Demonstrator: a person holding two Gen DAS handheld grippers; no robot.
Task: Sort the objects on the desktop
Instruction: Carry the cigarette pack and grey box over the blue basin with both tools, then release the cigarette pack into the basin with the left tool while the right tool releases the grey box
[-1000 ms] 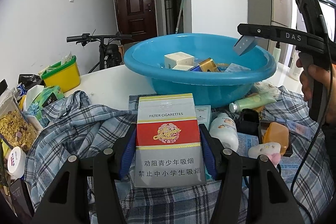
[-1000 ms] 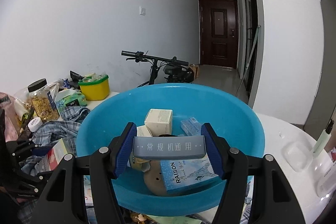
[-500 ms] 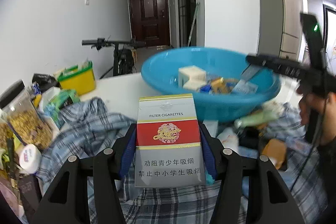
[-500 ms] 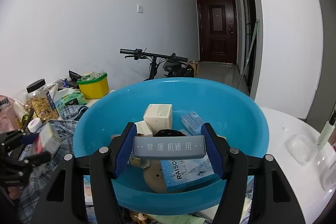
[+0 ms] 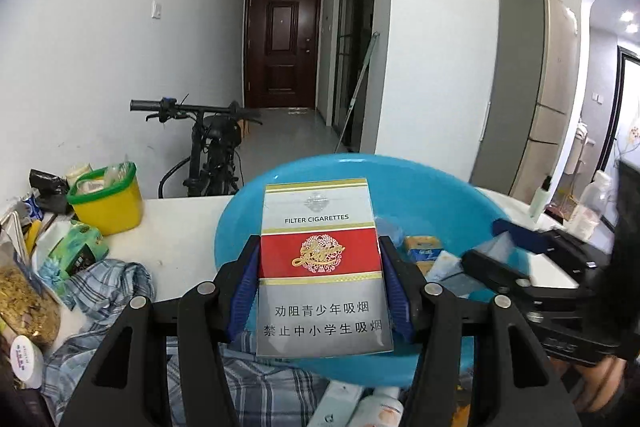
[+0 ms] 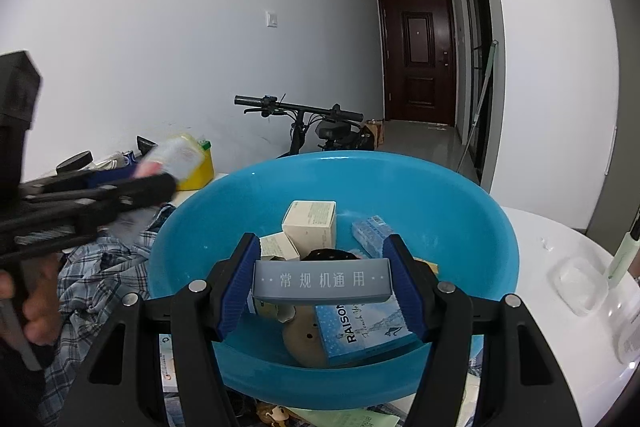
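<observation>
Inside blue basin (image 6: 460, 211), cream boxes (image 6: 310, 223), blue booklet (image 6: 366, 329)

Above the blue basin (image 6: 472, 227) the air is open; its floor is crowded with boxes (image 6: 310, 223) (centre and front). The plaid cloth (image 5: 108, 287) and yellow tub (image 5: 108, 205) clutter the left approach.
</observation>
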